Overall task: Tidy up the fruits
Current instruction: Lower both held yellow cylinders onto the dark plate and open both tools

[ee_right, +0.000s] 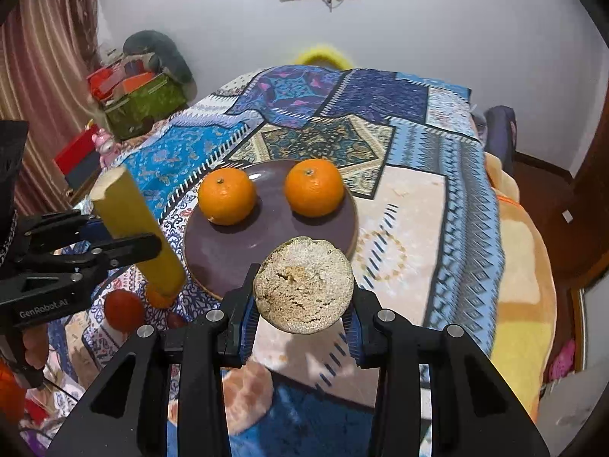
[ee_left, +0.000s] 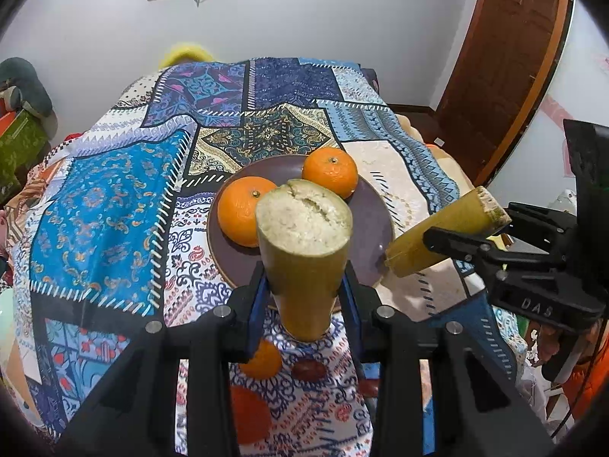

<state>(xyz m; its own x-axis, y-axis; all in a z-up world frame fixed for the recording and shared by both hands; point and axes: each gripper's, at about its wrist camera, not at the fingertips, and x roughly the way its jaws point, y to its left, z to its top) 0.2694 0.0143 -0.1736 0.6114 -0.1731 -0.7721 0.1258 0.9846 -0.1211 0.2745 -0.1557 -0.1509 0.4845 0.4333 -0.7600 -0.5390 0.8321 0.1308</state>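
Sugarcane fills both of my tools right now. My left tool point(ee_left: 304, 285) is clenched on a yellow-green sugarcane piece point(ee_left: 302, 251), held nearly upright with its pale, fibrous cut end facing the camera. My right tool point(ee_right: 302, 320) is clamped on a second sugarcane piece point(ee_right: 303, 283), pointed almost straight at the lens, so I see mostly its cracked cut face. Both pieces hang clear of the desk point(ee_right: 411, 205), just at the near edge of the purple plate point(ee_right: 228, 251).

On that plate sit 2 oranges, the left orange point(ee_right: 226, 195) and the right orange point(ee_right: 314, 186), apart from each other toward the far rim, with the near half of the plate bare.

Nearer to me, under the tools, loose fruit lies on the patchwork tablecloth point(ee_left: 99, 205): a small orange point(ee_left: 262, 360), a dark red fruit point(ee_left: 309, 370) I cannot name, and a red-orange fruit point(ee_right: 123, 310).

My judgement: the job is partway through. 2 oranges are placed, the 2 cane pieces are in hand but not yet set down, and at least 3 loose fruits remain to gather.
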